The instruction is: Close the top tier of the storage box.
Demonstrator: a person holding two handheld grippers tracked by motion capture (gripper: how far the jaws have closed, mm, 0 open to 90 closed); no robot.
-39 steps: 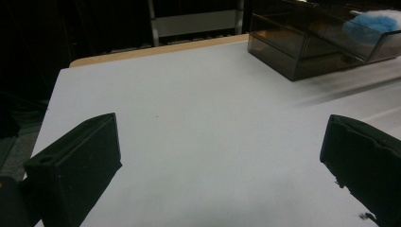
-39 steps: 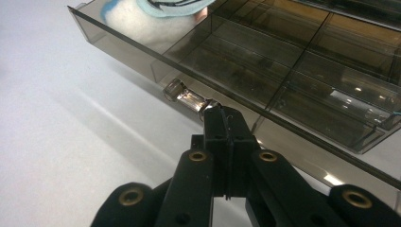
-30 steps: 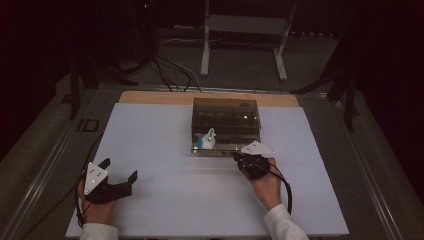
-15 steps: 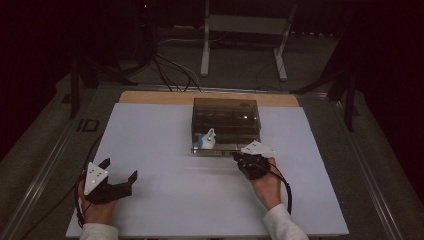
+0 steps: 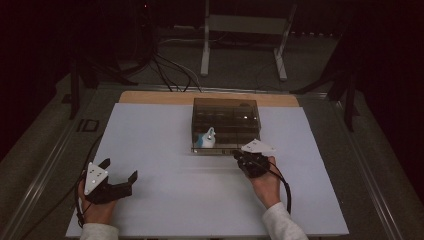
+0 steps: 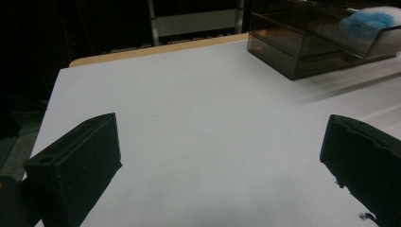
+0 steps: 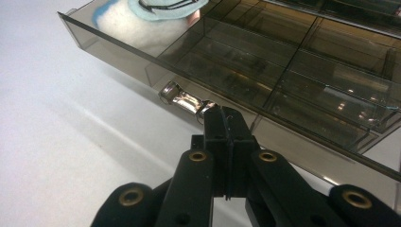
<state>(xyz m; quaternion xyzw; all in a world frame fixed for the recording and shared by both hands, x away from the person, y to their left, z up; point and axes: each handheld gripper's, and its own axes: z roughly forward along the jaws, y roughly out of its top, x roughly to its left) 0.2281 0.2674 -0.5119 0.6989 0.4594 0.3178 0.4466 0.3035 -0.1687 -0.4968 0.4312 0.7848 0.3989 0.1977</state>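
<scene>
A smoky see-through drawer box [image 5: 225,110] stands at the middle back of the white table. Its front drawer [image 7: 283,118] is pulled out and holds a blue and white soft thing [image 5: 205,138] [image 7: 137,23] [image 6: 371,20] in its left compartment. My right gripper [image 5: 239,156] [image 7: 222,113] is shut, its tips pinched on the right end of the drawer's small metal handle [image 7: 182,100]. Near the front left of the table my left gripper [image 5: 120,169] [image 6: 222,142] is open, jaws wide apart and nothing between them.
White table top [image 5: 165,130] with a wooden strip [image 5: 150,96] along its far edge. Behind it stands a metal stand [image 5: 240,30] with cables [image 5: 165,65] on the dark floor. The drawer's other compartments [image 7: 331,75] look bare.
</scene>
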